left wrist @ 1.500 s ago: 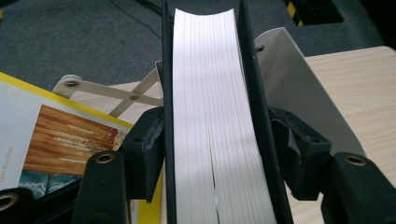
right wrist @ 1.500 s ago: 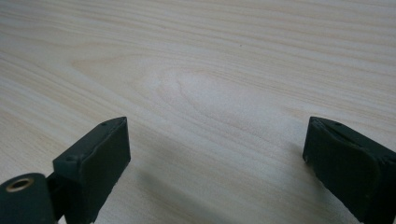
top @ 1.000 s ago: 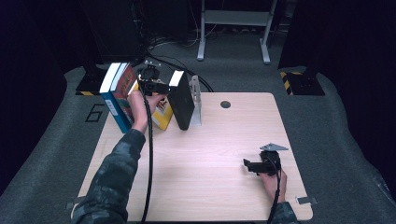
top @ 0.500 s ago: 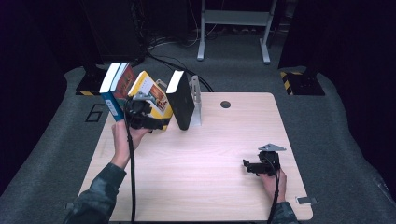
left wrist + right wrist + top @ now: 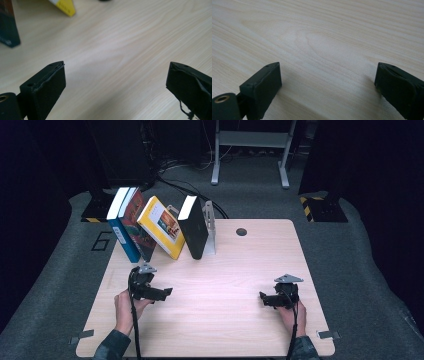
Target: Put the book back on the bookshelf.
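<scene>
I am resting both empty claws, left claw (image 5: 167, 291) and right claw (image 5: 262, 296), wide open on the table (image 5: 225, 330) in front of the yellow book (image 5: 161, 226), its shelving seemingly finished, nothing left to grasp.

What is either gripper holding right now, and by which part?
Nothing. The left gripper and the right gripper both stand open over bare table.

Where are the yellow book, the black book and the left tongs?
yellow book (image 5: 161, 226), high view, on its front cover.
black book (image 5: 195, 231), high view, on its dark side face.
left tongs (image 5: 167, 292), high view, between the open tips.
</scene>
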A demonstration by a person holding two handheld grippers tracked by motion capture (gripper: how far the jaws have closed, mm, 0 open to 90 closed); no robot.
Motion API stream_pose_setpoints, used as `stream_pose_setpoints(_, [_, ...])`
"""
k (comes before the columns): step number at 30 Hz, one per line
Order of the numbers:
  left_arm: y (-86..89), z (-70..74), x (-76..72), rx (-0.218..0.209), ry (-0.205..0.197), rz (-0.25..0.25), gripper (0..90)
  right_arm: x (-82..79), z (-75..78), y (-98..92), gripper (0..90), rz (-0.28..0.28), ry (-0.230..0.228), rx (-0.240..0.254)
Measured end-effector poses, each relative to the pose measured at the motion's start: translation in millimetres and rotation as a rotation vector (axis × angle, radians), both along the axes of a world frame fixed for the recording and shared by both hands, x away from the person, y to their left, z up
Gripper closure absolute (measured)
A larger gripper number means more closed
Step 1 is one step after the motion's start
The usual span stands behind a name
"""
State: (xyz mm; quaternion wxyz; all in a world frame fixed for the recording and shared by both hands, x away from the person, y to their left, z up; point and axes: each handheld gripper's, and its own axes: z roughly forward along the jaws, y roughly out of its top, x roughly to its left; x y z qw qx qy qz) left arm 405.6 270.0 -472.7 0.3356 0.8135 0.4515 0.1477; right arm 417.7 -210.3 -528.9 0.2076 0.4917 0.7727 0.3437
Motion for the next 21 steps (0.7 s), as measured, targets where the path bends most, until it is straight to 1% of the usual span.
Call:
stream_pose_setpoints(1, [1.2, -7.9, -2.3, -0.021, 0.002, 0.015, 2.4, 0.0, -0.1, 0.0, 6.3, 0.000, 0.000, 0.000])
stream_pose_setpoints(3, [4.5, -21.2, -6.4, -0.012, 0.022, 0.030, 1.4, -0.2, -0.1, 0.1, 6.3, -0.001, -0.001, 0.001])
stream_pose_setpoints(4, [6.0, -27.2, -8.4, -0.008, 0.019, 0.038, 1.0, -0.4, -0.1, 0.3, 6.3, -0.003, 0.001, 0.003])
stream_pose_setpoints(7, [10.5, -41.1, -12.4, -0.011, 0.018, 0.068, 0.1, -0.5, -0.5, 0.8, 6.3, -0.008, -0.004, 0.000])
stream_pose_setpoints(8, [13.2, -45.5, -13.7, -0.017, 0.036, 0.065, 0.0, -0.5, -0.5, 0.0, 6.3, -0.001, -0.005, -0.009])
stream_pose_setpoints(9, [13.7, -49.5, -15.3, -0.030, 0.023, 0.082, 0.0, -0.6, -0.4, 0.2, 6.3, -0.003, -0.004, -0.007])
stream_pose_setpoints(10, [13.9, -51.1, -17.0, -0.039, 0.005, 0.088, 0.0, -0.7, -0.4, 0.2, 6.3, -0.004, -0.004, -0.008])
stream_pose_setpoints(12, [15.5, -52.3, -18.8, -0.062, -0.008, 0.099, 0.0, -0.9, -0.6, 0.0, 6.2, -0.004, -0.006, -0.011])
stream_pose_setpoints(13, [15.5, -54.3, -20.0, -0.058, -0.030, 0.094, 0.0, -1.0, -0.6, -0.1, 6.1, -0.005, -0.006, -0.011])
stream_pose_setpoints(14, [14.7, -55.9, -21.2, -0.044, -0.050, 0.087, 0.0, -1.2, -0.7, -0.1, 5.9, -0.005, -0.008, -0.013])
stream_pose_setpoints(15, [12.2, -58.2, -23.5, -0.001, -0.078, 0.081, 0.0, -2.4, -0.4, 0.4, 5.9, -0.016, 0.002, -0.008])
stream_pose_setpoints(16, [9.6, -59.3, -24.0, 0.021, -0.088, 0.084, 0.3, -2.4, -0.1, -0.5, 5.7, -0.007, 0.002, -0.016])
stream_pose_setpoints(17, [8.7, -59.5, -23.9, 0.026, -0.092, 0.078, 0.0, -1.9, -0.4, -0.9, 5.6, -0.002, -0.006, -0.021])
stream_pose_setpoints(18, [9.2, -59.5, -23.8, 0.023, -0.092, 0.078, 0.0, -2.4, -0.4, -0.3, 5.5, -0.011, -0.004, -0.014])
stream_pose_setpoints(19, [10.4, -58.3, -24.0, 0.019, -0.077, 0.072, 0.1, -2.4, -0.8, 0.5, 5.5, -0.022, -0.009, -0.011])
stream_pose_setpoints(21, [10.4, -58.4, -23.9, 0.024, -0.078, 0.068, 0.3, -2.7, -0.6, 0.6, 5.3, -0.026, -0.003, -0.011])
